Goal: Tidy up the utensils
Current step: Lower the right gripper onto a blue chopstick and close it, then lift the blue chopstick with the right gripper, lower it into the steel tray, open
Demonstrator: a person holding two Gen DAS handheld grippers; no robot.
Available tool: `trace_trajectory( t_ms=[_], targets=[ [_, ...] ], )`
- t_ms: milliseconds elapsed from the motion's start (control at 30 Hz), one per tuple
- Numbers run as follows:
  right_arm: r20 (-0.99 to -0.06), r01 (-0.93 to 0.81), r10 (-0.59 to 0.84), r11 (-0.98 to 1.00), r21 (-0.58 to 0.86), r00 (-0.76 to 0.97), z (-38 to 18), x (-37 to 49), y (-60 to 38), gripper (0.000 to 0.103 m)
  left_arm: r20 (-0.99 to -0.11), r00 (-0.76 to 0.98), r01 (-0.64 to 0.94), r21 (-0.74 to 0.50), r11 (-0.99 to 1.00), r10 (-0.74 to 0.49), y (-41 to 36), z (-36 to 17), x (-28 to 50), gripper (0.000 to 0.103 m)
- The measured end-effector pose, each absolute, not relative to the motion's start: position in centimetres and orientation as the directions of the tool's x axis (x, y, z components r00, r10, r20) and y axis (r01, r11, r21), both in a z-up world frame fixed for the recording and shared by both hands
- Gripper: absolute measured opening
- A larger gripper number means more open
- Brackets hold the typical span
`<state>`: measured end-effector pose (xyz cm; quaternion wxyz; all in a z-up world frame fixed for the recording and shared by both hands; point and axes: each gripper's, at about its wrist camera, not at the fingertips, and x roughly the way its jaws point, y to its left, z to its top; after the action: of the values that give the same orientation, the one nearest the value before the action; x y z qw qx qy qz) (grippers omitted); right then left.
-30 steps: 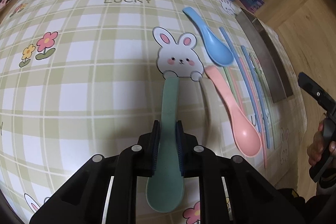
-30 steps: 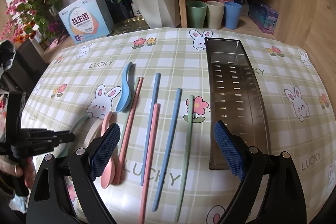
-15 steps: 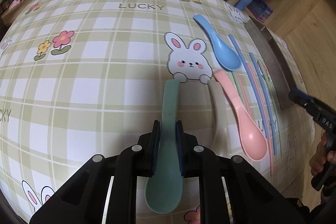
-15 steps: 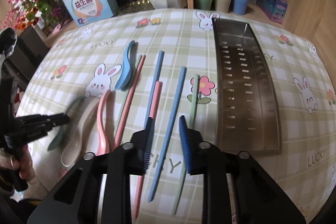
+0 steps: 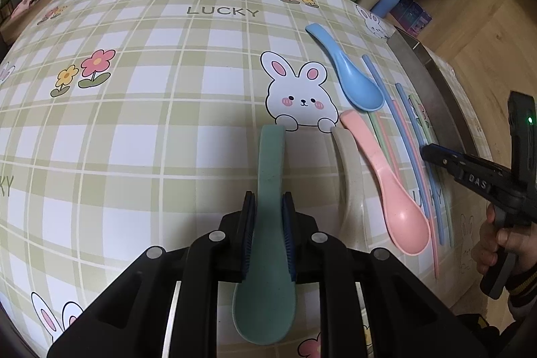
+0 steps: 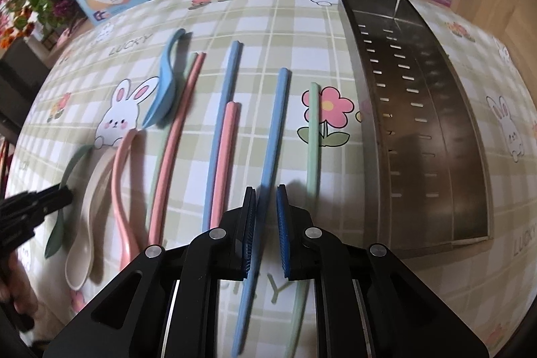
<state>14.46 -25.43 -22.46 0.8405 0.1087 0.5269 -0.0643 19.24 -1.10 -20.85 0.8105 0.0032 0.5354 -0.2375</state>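
My left tongs (image 5: 268,234) pinch the green spoon (image 5: 268,257) at its neck; its handle runs out toward 12 o'clock, its bowl lies back under the jaws, on the cloth (image 5: 134,123). My right tongs (image 6: 265,234) are nearly pressed together astride a blue chopstick (image 6: 273,136), whether touching it I cannot tell. The chopstick runs from 12 to 6 between the pads. The tray (image 6: 436,130) lies at 2 o'clock.
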Motion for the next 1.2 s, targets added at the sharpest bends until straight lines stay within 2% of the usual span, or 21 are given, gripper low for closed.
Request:
trace_trajectory(
  t_ms=[267, 433, 567, 1200],
  targets=[
    [-0.886, 0.206, -0.027, 0.975, 0.077, 0.463, -22.6, 15.6, -24.9, 0.012, -0.872, 0.319, 0.391, -0.235, 0.89, -0.371, -1.4, -20.8, 19.1, 0.017],
    [-0.867, 0.176, -0.019, 0.981, 0.079, 0.497, -22.7, 14.9, -24.7, 0.006, -0.872, 0.326, 0.393, -0.226, 0.891, -0.365, -1.5, -20.8, 19.0, 0.017],
    [-0.857, 0.158, -0.02, 0.985, 0.072, 0.515, -22.7, 13.8, -24.4, 0.006, -0.873, 0.329, 0.389, -0.223, 0.894, -0.361, -1.6, -20.8, 19.0, 0.017],
    [-0.853, 0.144, 0.048, 0.979, 0.143, 0.52, -22.9, 11.8, -24.8, 0.006, -0.882, 0.339, 0.391, -0.184, 0.902, -0.327, -1.7, -20.9, 18.8, 0.017]
  ],
)
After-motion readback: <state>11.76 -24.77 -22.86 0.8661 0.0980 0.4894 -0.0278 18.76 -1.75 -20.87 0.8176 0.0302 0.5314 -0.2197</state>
